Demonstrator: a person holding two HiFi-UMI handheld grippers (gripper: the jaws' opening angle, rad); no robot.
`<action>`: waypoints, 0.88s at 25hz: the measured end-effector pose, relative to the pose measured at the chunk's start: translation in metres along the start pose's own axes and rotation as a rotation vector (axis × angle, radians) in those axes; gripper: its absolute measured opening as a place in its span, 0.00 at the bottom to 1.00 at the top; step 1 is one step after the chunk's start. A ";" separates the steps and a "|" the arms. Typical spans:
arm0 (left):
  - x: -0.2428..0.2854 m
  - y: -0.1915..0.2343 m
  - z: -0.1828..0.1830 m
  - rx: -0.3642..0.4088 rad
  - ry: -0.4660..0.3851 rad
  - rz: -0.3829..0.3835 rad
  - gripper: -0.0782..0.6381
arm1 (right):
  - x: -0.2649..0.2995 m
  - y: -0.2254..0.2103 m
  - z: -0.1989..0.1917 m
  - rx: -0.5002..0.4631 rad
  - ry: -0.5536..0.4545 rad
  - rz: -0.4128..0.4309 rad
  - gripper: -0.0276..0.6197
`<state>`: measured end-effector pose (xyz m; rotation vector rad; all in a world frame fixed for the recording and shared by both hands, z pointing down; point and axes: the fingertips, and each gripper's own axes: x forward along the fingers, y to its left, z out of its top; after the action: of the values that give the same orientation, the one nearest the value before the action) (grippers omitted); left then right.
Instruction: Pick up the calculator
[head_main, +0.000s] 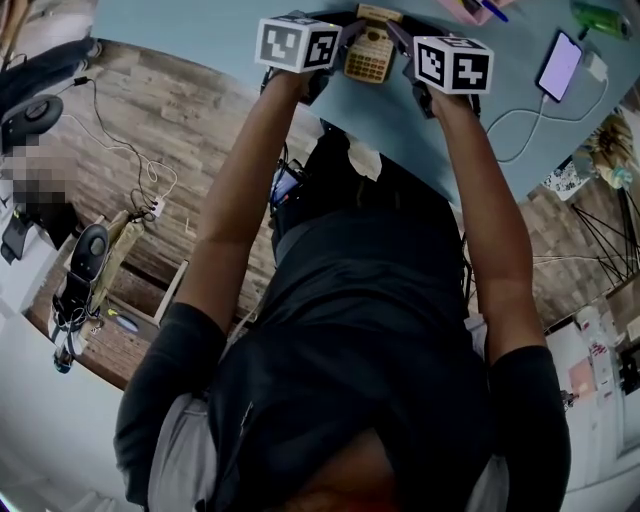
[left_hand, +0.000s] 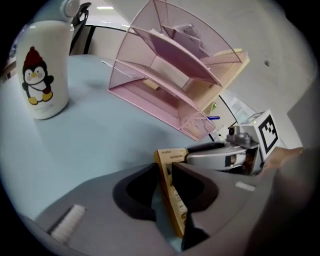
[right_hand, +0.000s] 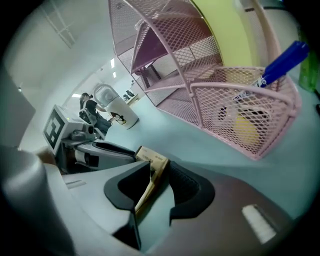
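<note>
Left gripper (left_hand: 165, 172) and right gripper (right_hand: 159, 167) each clamp on the calculator (head_main: 369, 58)

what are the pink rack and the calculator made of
Pink rack: thin metal mesh, by its see-through grid, coated matte pink. Calculator: likely hard plastic, tan-gold with a dull sheen and moulded keys; hard to be sure.

Tan calculator (head_main: 370, 57); pale-blue table (head_main: 190, 25); pink mesh rack (left_hand: 165, 100); white penguin mug (left_hand: 47, 47).
</note>
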<state>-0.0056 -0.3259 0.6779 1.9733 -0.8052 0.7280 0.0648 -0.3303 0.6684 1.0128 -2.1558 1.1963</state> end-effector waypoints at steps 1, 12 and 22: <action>0.001 -0.002 0.001 -0.005 -0.003 -0.004 0.33 | 0.000 -0.002 0.000 0.008 0.000 -0.001 0.23; -0.044 -0.025 0.019 0.163 -0.124 0.058 0.29 | -0.041 0.037 0.032 -0.078 -0.203 -0.062 0.18; -0.129 -0.052 0.057 0.375 -0.330 0.155 0.28 | -0.103 0.122 0.074 -0.354 -0.428 -0.079 0.17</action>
<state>-0.0350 -0.3197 0.5310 2.4308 -1.0888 0.6895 0.0292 -0.3134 0.4970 1.2593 -2.5016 0.5622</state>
